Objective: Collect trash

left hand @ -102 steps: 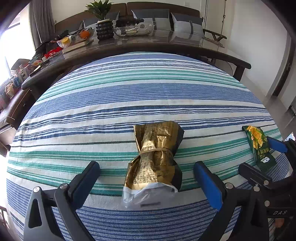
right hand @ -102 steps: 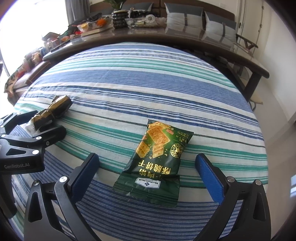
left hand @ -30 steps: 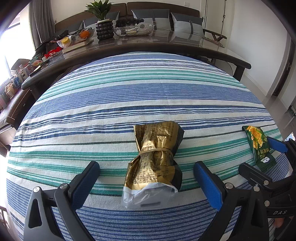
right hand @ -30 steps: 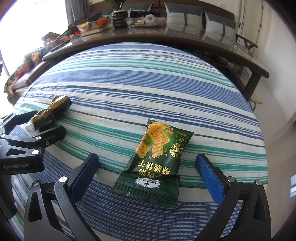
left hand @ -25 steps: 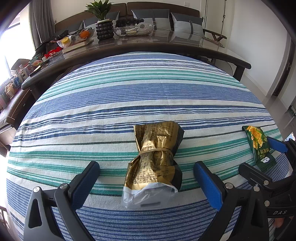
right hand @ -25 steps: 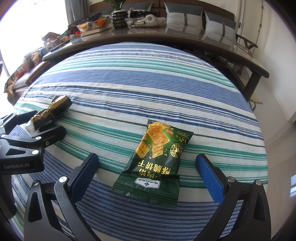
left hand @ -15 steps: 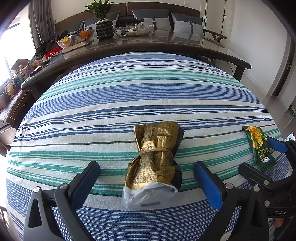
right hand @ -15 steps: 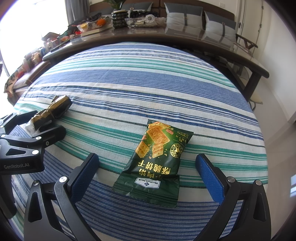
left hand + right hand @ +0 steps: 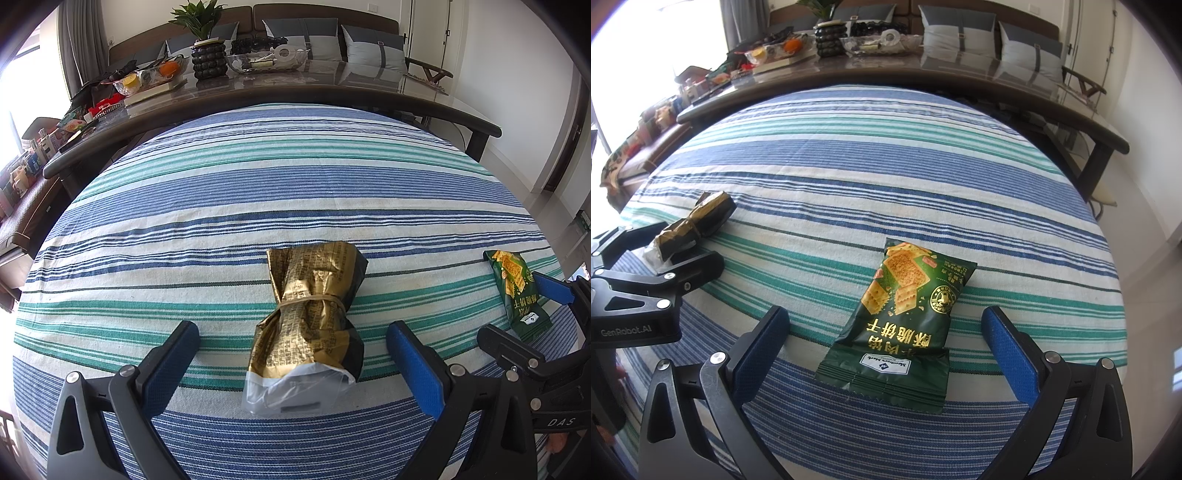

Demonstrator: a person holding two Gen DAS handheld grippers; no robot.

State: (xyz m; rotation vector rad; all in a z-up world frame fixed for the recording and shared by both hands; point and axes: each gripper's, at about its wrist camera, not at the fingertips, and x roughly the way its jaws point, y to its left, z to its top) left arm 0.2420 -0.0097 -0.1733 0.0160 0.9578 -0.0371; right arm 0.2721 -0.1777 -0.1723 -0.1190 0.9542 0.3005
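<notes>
A crumpled gold and black snack bag, tied at the middle with a rubber band, lies on the striped tablecloth. My left gripper is open, its blue pads either side of the bag, not touching it. A green cracker packet lies flat on the cloth between the open fingers of my right gripper. The green packet also shows at the right edge of the left wrist view. The gold bag also shows at the left of the right wrist view.
A long dark table stands beyond the striped cloth, carrying a plant pot, bowls and clutter. Sofa cushions line the back wall. A cluttered shelf stands at the left; the cloth drops off at the right edge.
</notes>
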